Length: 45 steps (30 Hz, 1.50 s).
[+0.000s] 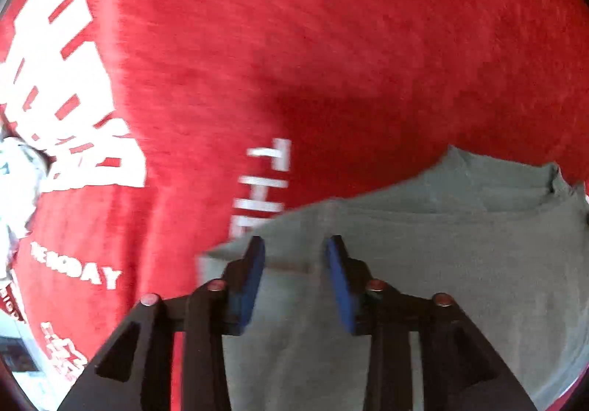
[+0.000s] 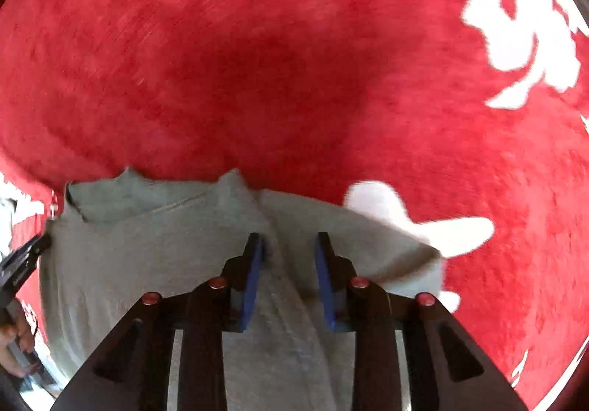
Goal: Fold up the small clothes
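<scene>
Fingers of left gripper (image 1: 294,245) and right gripper (image 2: 289,243) narrowly parted, empty, above grey garment (image 1: 460,245), folded flat on red printed cloth (image 1: 331,42).

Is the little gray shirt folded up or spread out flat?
Folded. The gray shirt shows one layer lying over another, with stacked edges along its top, on the red cloth. How neat the fold is, I cannot tell.

The left tool (image 1: 294,245) points steeply down, its blue pads (image 1: 254,274) parted with a clear gap and nothing pinched between them. The right tool (image 2: 287,243) is tipped down likewise — pads apart, gripping nothing. In the right wrist view a hand (image 2: 14,344) shows at the left edge.
</scene>
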Motion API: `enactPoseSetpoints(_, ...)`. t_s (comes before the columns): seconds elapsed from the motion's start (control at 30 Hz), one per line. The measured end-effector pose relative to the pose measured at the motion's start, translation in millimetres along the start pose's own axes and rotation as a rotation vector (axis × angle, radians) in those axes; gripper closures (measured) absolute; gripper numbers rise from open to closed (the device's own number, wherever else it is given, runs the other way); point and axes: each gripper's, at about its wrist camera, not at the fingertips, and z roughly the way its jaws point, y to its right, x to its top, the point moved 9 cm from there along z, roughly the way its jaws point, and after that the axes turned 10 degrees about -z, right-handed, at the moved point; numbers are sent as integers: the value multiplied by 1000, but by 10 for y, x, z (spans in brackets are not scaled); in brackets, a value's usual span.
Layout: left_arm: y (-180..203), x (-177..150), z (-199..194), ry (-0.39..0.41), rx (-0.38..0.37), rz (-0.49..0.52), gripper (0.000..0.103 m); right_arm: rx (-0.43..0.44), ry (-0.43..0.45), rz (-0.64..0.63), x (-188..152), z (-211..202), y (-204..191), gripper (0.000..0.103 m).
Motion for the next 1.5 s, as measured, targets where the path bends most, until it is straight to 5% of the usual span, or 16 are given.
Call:
enactPoseSetpoints(0.17, -232, -172, -341, -28, -51, -11, 64, 3, 10, 78, -218, -290, 180, 72)
enactPoseSetpoints(0.43, -206, -1031, -646, -102, -96, 11, 64, 88, 9, -77, -1070, -727, -399, 72)
enactPoseSetpoints(0.63, -426, -1606, -443, -185, -62, -50, 63, 69, -86, -112, -1742, -558, -637, 72)
enactPoseSetpoints(0.7, -568, -1697, -426, -181, -84, -100, 54, 50, -115, -105, -1942, -485, -572, 76)
enactPoseSetpoints(0.9, -719, -1882, -477, -179, -94, -90, 53, 16, -121, -134, -2099, -528, -409, 77)
enactPoseSetpoints(1.07, -812, -1816, -687, -175, -56, -92, 53, 9, -163, -48, -2266, -701, -190, 77)
enactPoseSetpoints(1.17, -840, -1507, -839, -113, -67, -109, 53, 37, -97, 32, -2177, -950, -97, 83)
enactPoseSetpoints(1.37, -603, -838, -739, -33, -92, -117, 53, 84, -12, -5, -1637, -986, -268, 86)
enactPoseSetpoints(1.5, -448, -613, -357, -60, -66, -134, 53, 107, -13, -7, -1314, -748, -342, 86)
